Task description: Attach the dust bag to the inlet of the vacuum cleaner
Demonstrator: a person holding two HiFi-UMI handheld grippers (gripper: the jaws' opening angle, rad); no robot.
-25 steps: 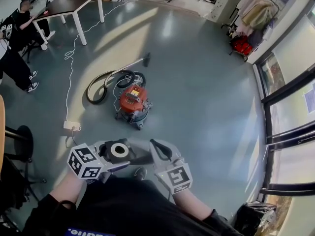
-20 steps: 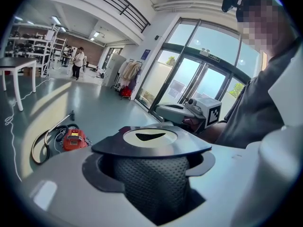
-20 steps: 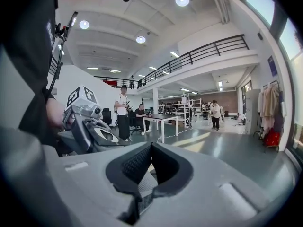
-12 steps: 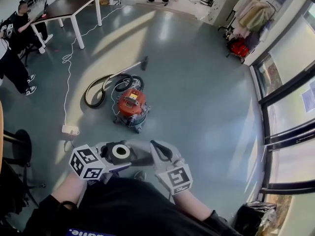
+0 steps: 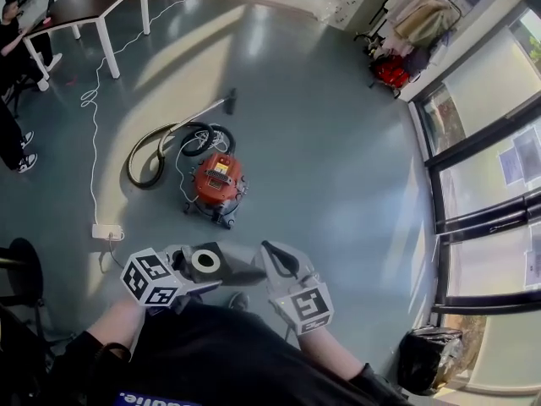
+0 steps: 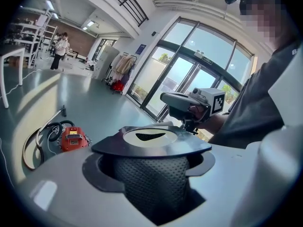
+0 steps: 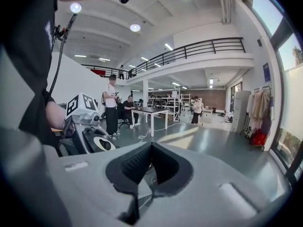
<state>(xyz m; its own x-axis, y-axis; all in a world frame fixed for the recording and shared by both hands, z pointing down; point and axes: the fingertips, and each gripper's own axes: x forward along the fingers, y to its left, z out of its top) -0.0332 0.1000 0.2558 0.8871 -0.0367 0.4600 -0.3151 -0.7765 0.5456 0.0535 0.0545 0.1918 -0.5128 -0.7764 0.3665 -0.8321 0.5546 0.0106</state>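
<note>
The dust bag [image 5: 205, 261], a dark collar plate with a pale ring round its hole and a grey mesh sack under it [image 6: 150, 186], is held low in the head view. My left gripper [image 5: 196, 271] is shut on it, with the sack pinched between the jaws [image 6: 151, 169]. Beside it my right gripper [image 5: 272, 254] is shut on nothing, its black pads meeting [image 7: 150, 148]. The red vacuum cleaner [image 5: 217, 180] stands on the floor ahead of both grippers, apart from them. It also shows small at the left of the left gripper view [image 6: 72, 138].
A grey hose and wand [image 5: 161, 142] curl on the floor left of the vacuum. A white cable runs to a power strip [image 5: 106, 232]. A white-legged table [image 5: 89, 2] and seated people are far left. Glass doors line the right, with a black bag [image 5: 429, 358] near them.
The head view has shifted: the table and the hose have slid left, and the vacuum sits slightly further left. Both grippers keep their pose, the bag still held.
</note>
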